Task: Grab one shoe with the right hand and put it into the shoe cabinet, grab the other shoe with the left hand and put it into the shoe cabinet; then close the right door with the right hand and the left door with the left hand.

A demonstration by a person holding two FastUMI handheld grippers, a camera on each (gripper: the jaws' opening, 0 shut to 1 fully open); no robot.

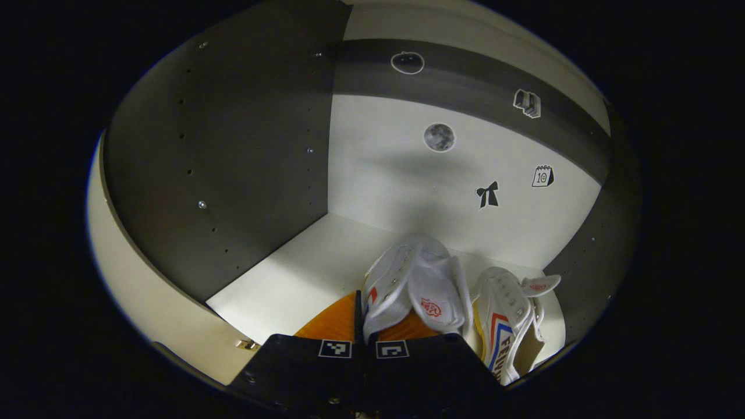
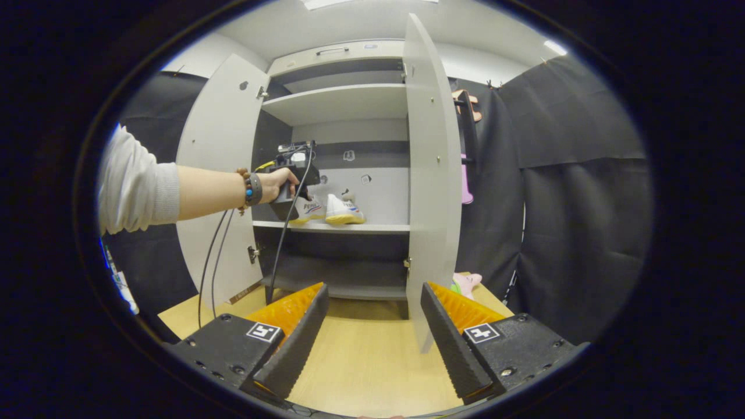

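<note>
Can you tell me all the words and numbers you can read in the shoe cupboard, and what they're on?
"10": on the calendar sticker on the cabinet's back wall.
"FEIYU", with the rest cut off: down the side of the right-hand shoe.
Red print on the tongue of the other shoe: too small to read.
</note>
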